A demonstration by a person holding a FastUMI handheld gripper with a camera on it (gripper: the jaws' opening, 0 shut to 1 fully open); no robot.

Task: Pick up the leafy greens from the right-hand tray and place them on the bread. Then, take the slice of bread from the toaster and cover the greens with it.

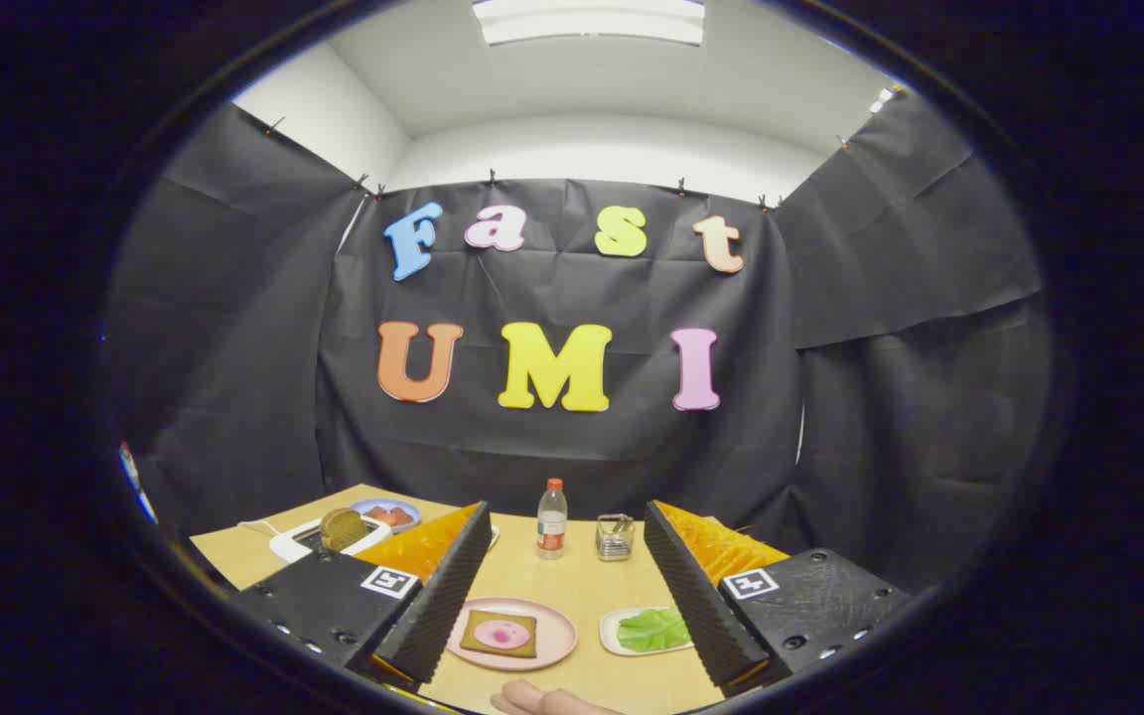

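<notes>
My gripper (568,571) is open above the wooden table (572,576), fingers wide apart with nothing between them. Between the fingers, low on the table, lies a pink plate (556,647) with a slice of bread (500,634) that has a pink round on top. Just right of it, beside the right finger, a small white tray (612,631) holds leafy greens (653,630). Beyond the left finger stands a white toaster (294,544) with a brown bread slice (342,527) sticking up from it.
A small bottle (552,518) and a little metal holder (616,536) stand at the table's far edge. A blue plate (403,508) with red pieces sits behind the toaster. A person's hand (547,701) rests at the near edge of the table.
</notes>
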